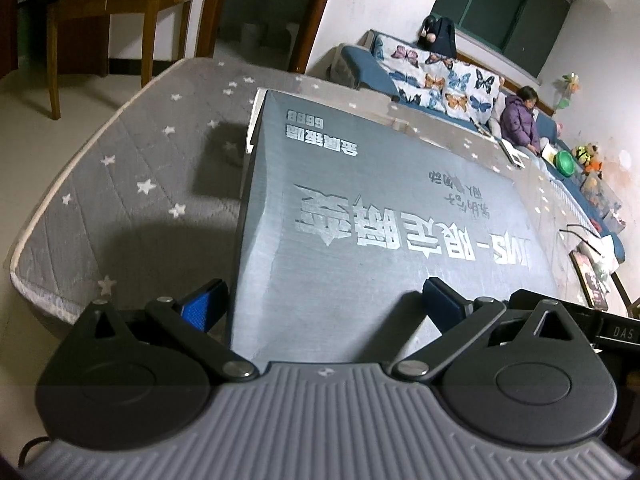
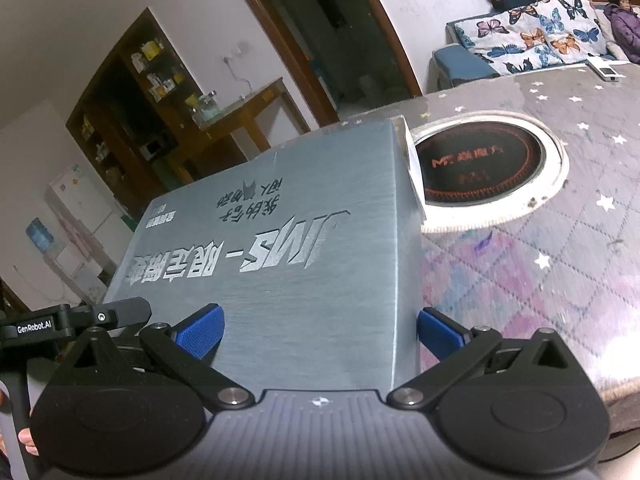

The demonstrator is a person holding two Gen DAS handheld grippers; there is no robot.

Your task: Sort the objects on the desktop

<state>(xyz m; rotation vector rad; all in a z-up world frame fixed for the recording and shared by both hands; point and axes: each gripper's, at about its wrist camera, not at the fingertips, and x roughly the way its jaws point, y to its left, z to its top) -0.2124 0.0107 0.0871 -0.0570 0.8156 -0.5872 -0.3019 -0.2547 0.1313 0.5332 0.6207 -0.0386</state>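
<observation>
Your left claw [image 1: 324,304] has its jaws spread wide, one blue pad [image 1: 200,308] off the left edge of the one grey box [image 1: 380,216], the other pad over its lid; whether either touches the cardboard you cannot tell. The box lies flat on the bench [image 1: 132,184], which is covered in a grey cloth with white stars, and its silver lettering reads upside down from your side. The lid is shut, so its contents are hidden. A white flap sticks out at the far left corner.

Your right claw [image 2: 320,332] is likewise spread apart, straddling the box's [image 2: 304,264] near right corner: the left pad [image 2: 200,332] sits over the lid, the right pad [image 2: 438,334] just beside the side wall. Beyond the box's far right corner a single round black cooktop [image 2: 480,168] is sunk into the bench [image 2: 560,272], inside a white ring.
</observation>
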